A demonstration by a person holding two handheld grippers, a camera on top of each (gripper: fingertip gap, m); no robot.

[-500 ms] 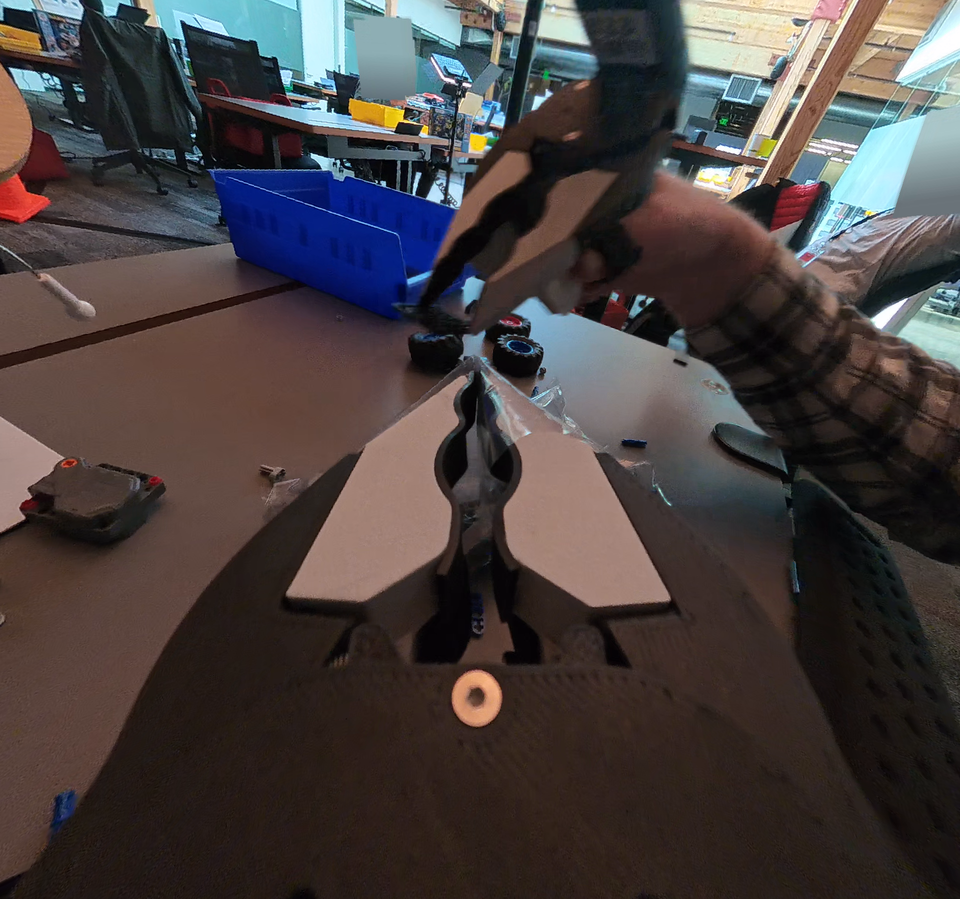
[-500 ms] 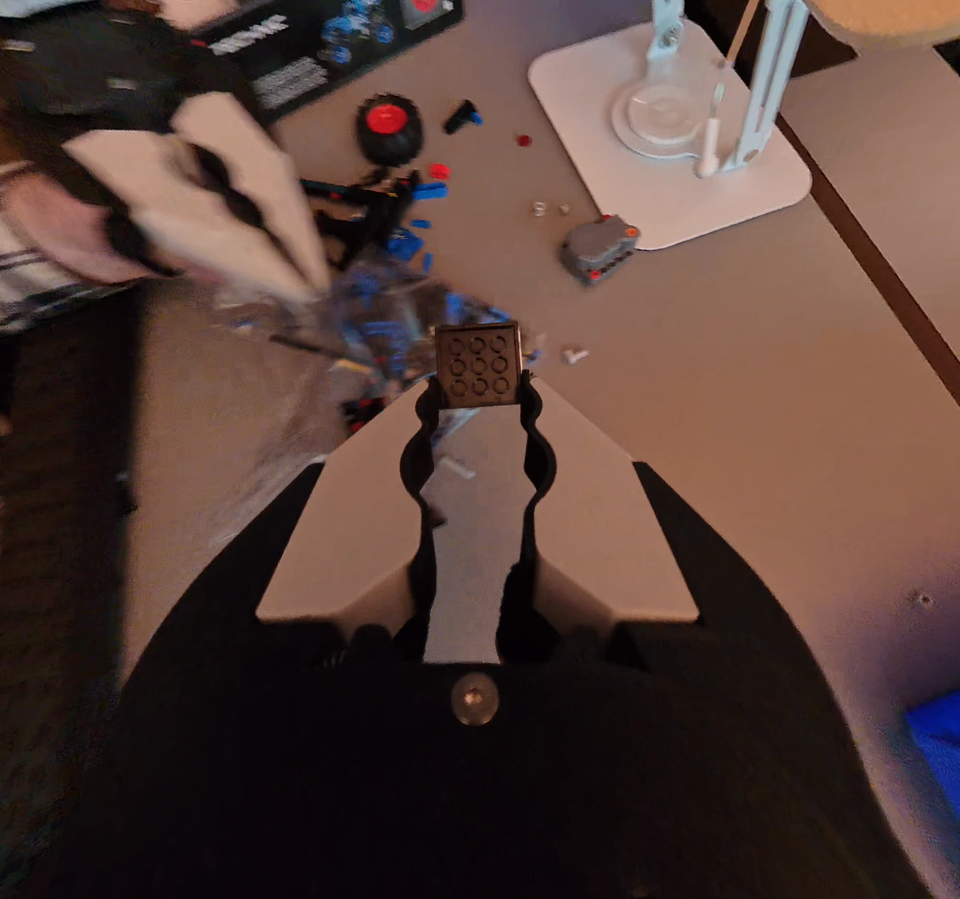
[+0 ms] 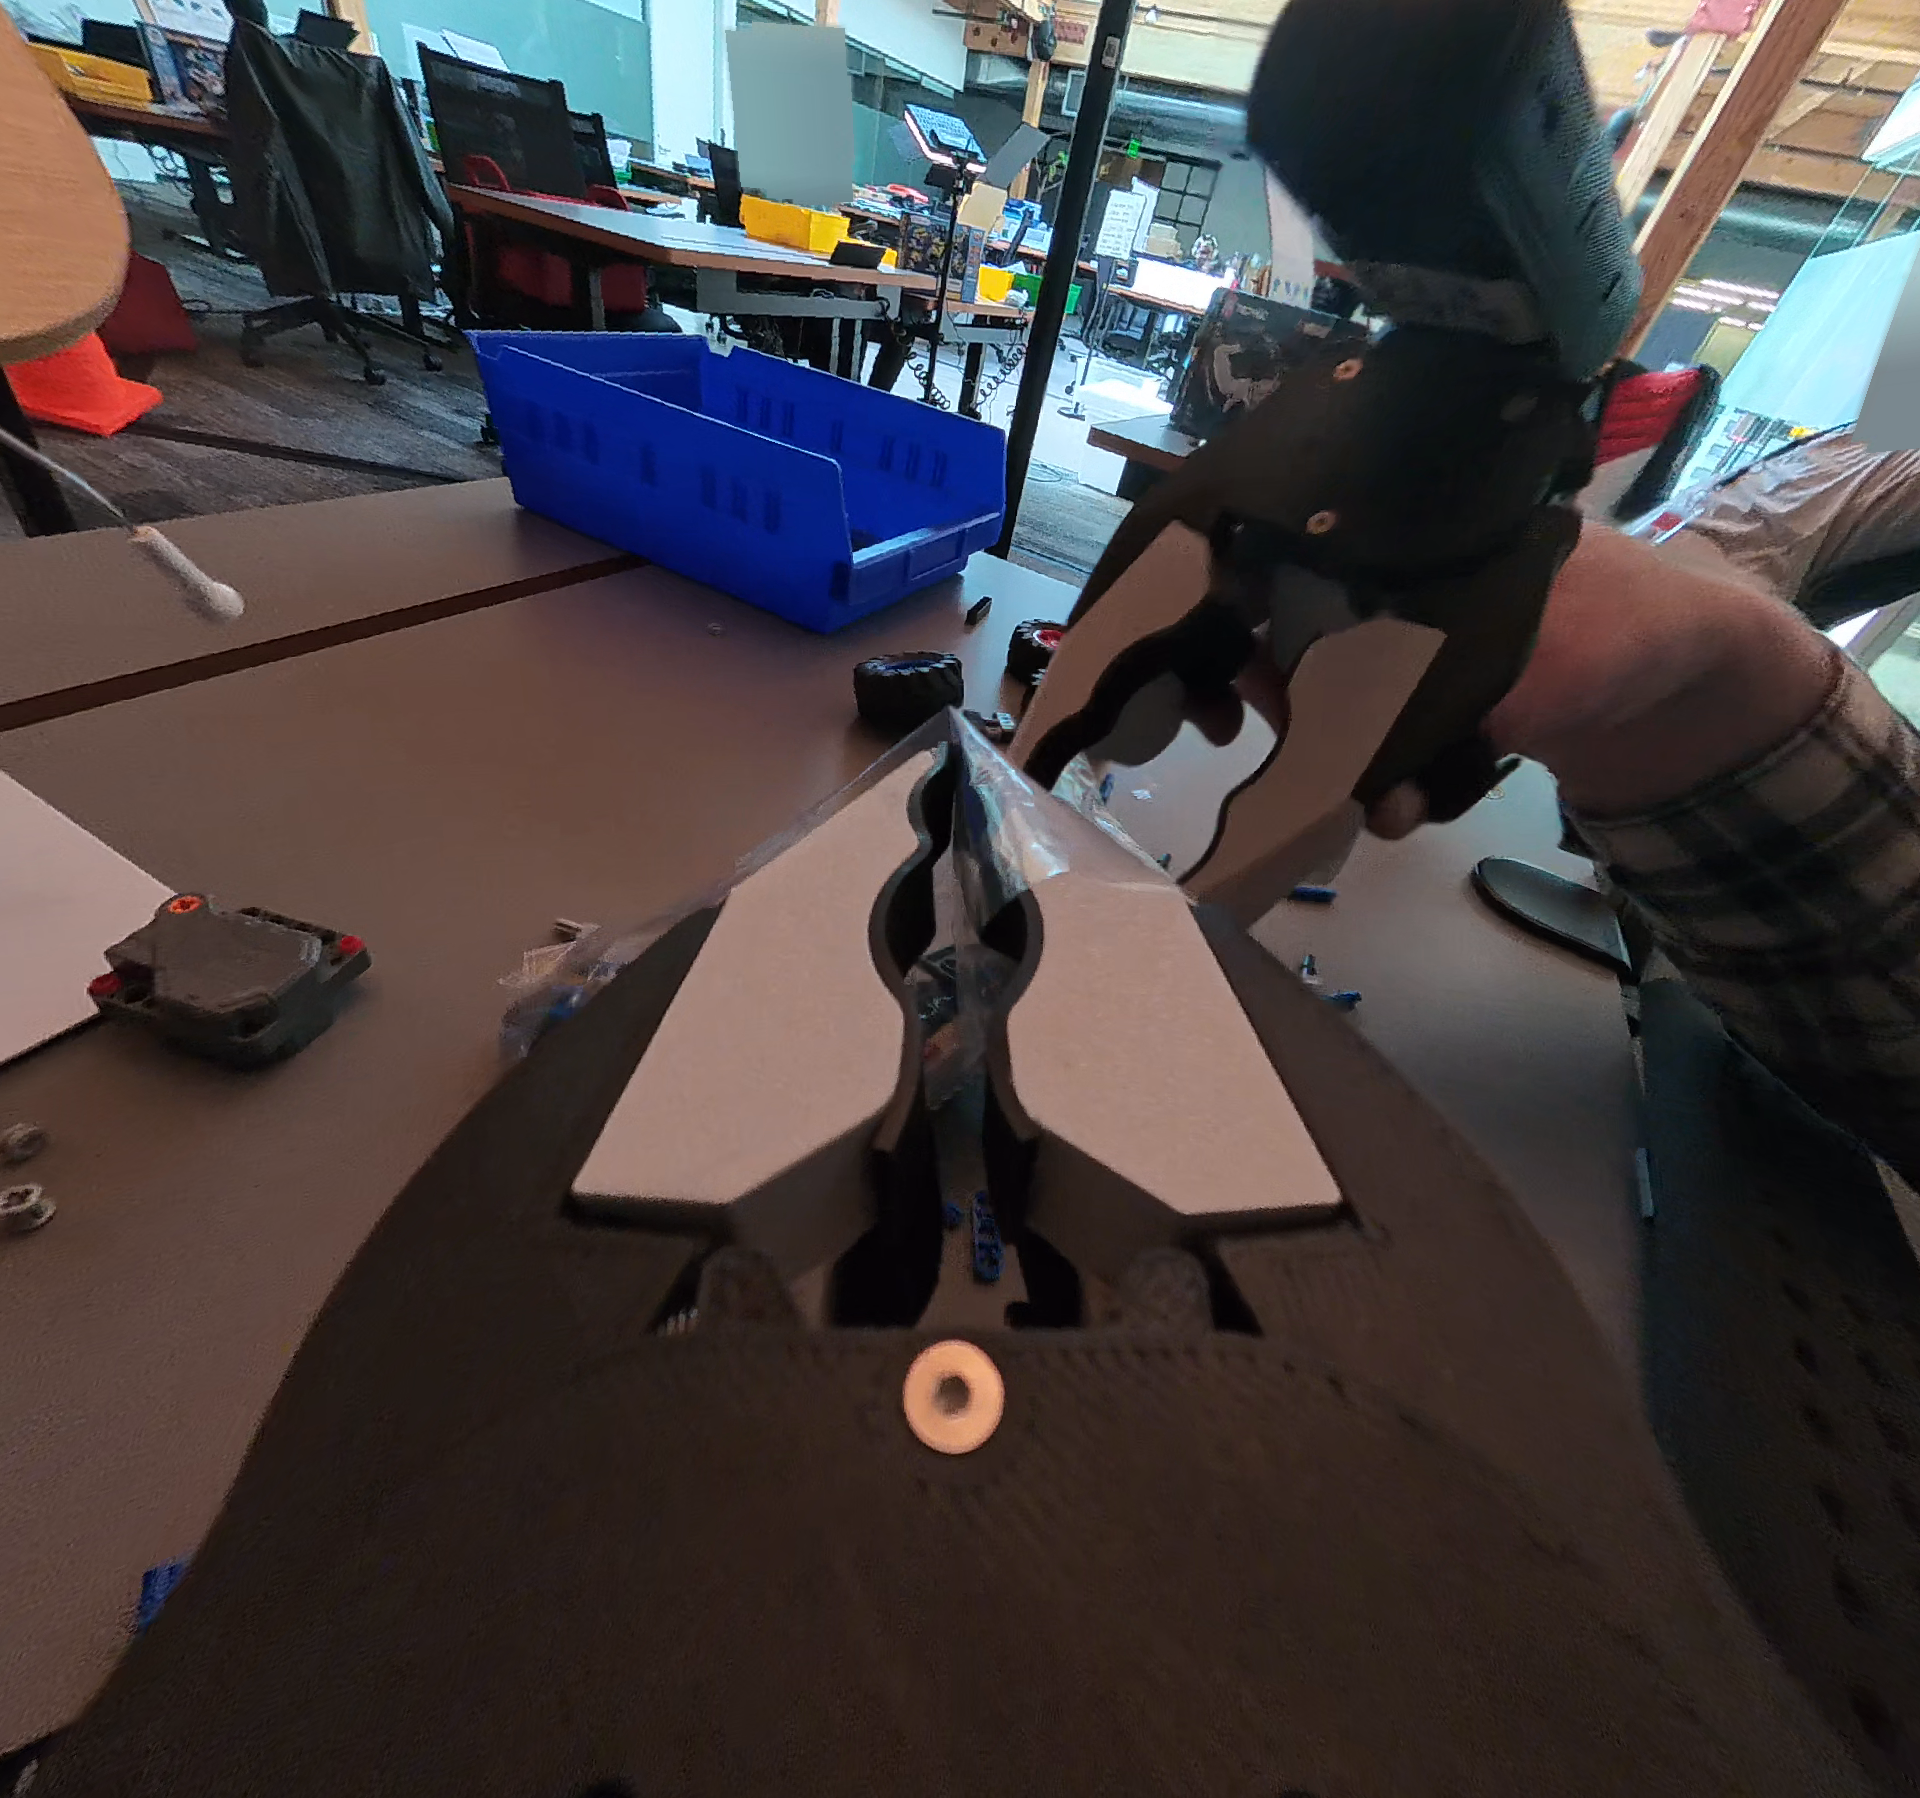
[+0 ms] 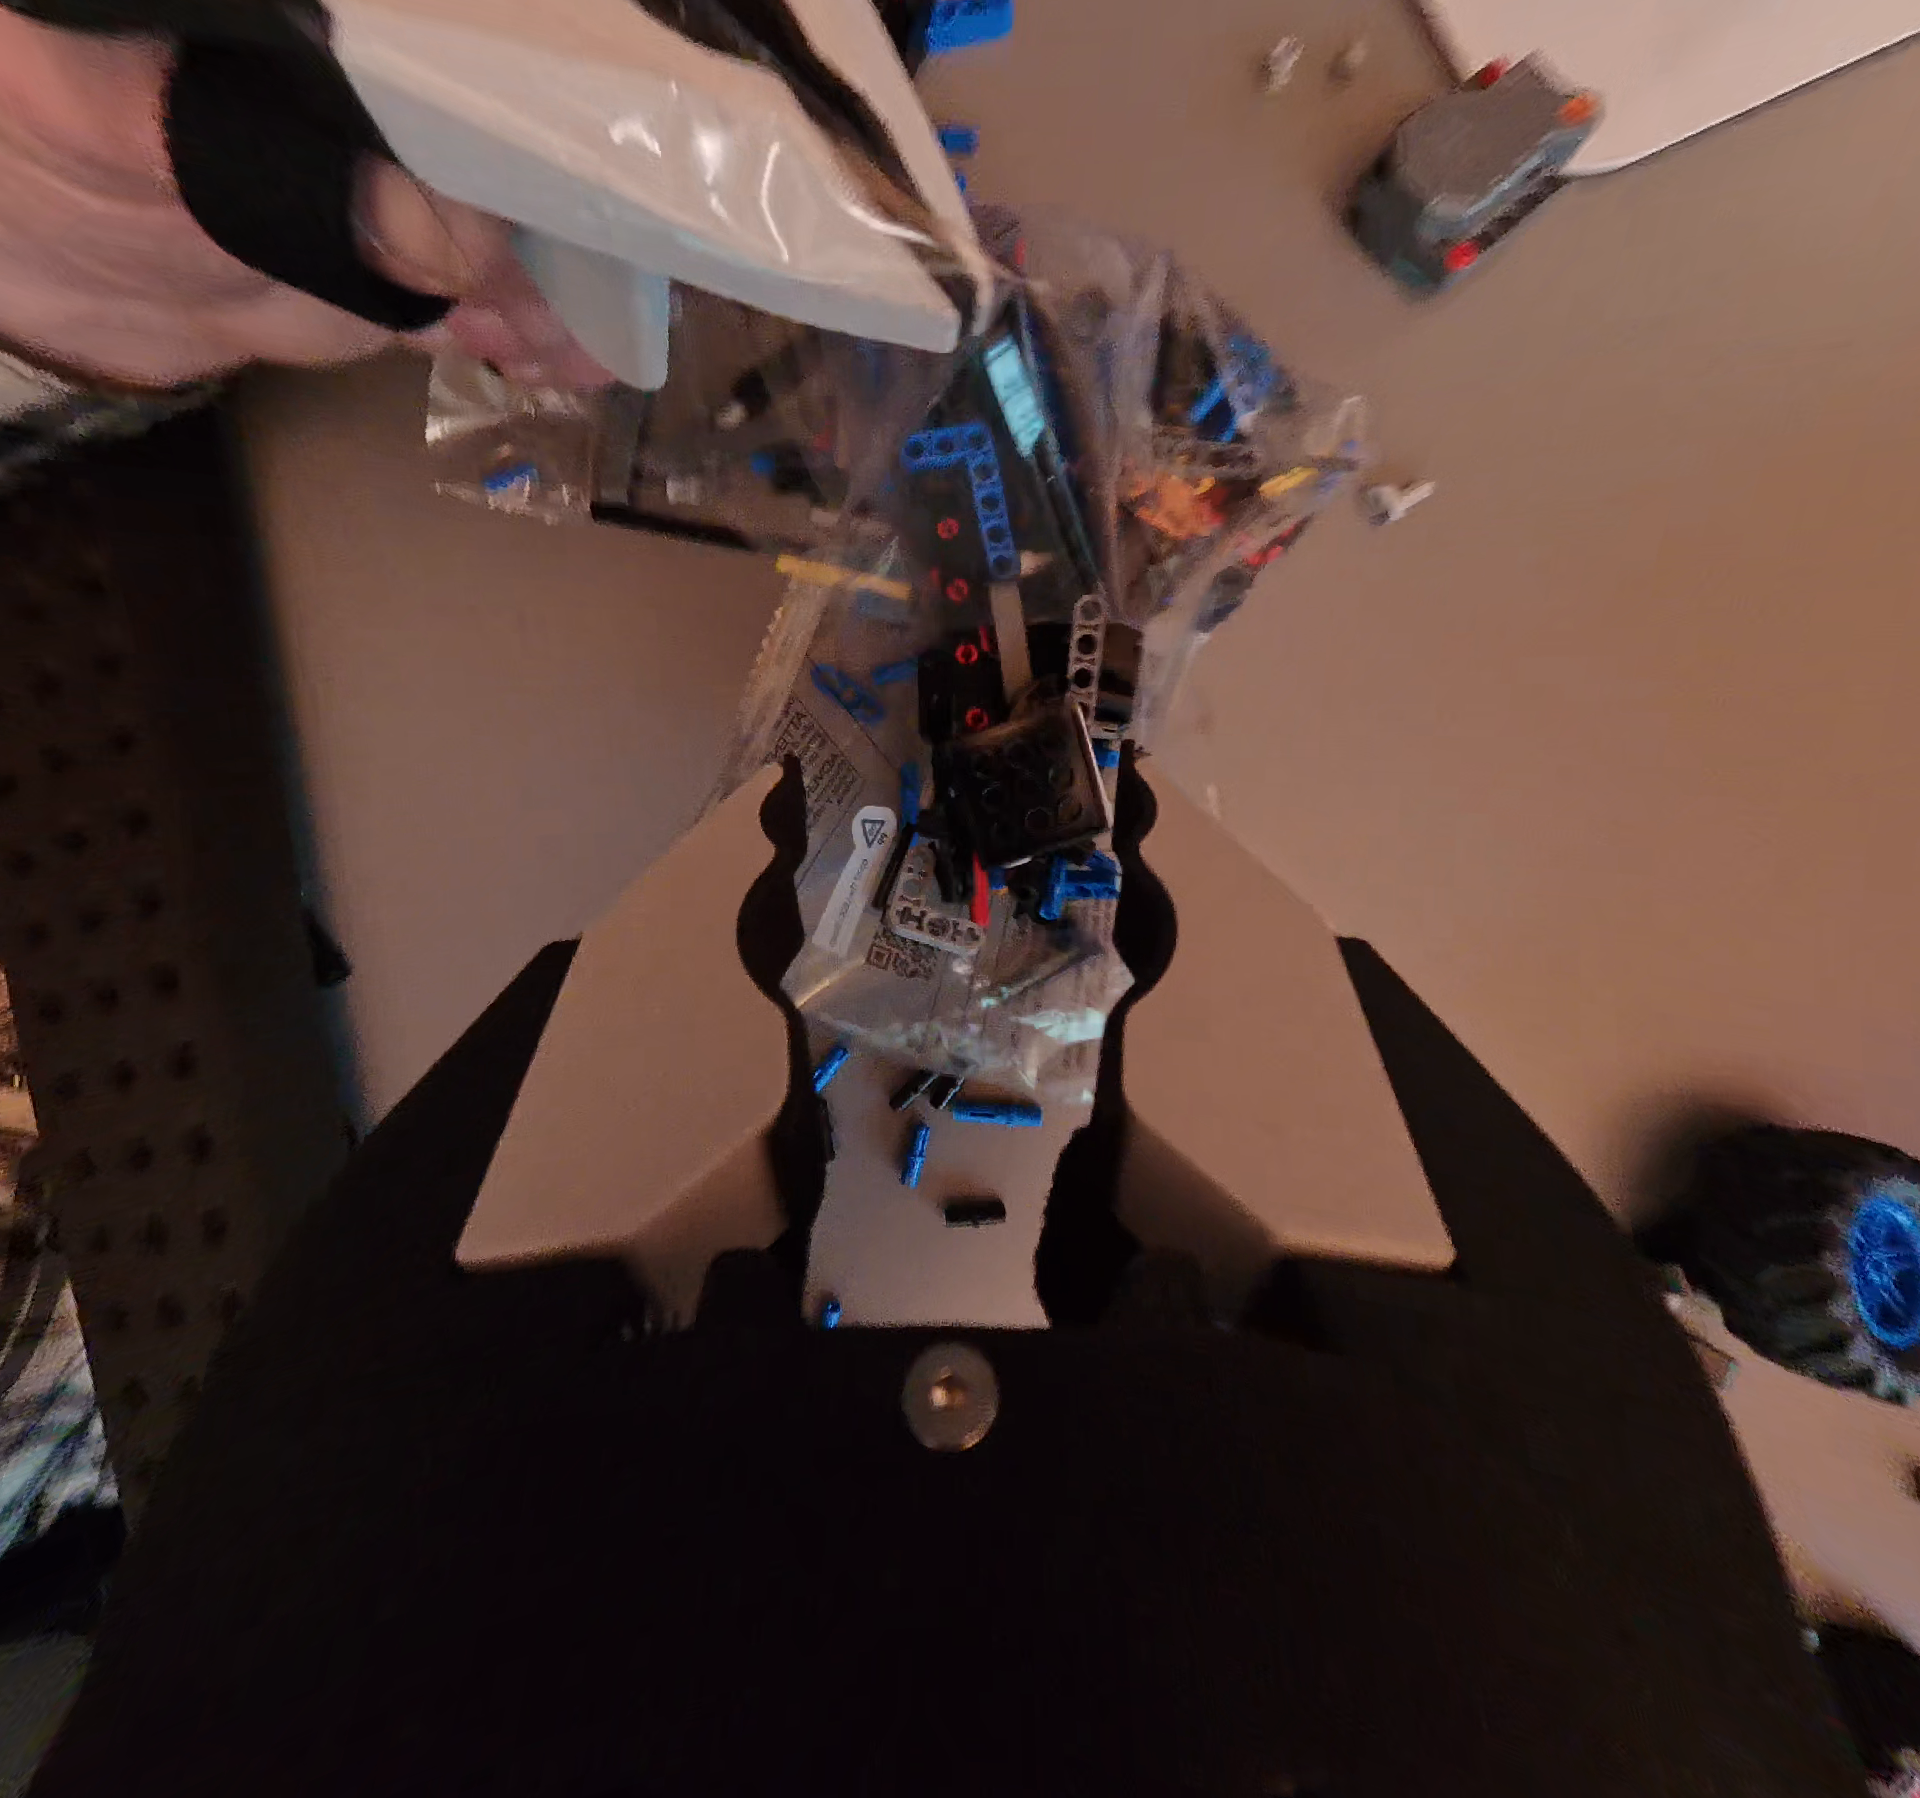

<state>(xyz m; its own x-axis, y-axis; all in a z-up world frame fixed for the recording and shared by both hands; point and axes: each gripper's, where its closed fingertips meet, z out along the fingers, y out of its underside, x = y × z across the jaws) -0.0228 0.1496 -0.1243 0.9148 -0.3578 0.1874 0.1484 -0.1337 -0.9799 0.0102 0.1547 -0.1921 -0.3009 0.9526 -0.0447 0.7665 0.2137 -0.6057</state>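
Over the brown table, the left gripper pinched a clear plastic bag of bricks, while the right gripper hovered spread above it, its black plate dropped

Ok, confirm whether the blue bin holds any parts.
No: in the left wrist view the blue bin shows only bare inner walls and floor.
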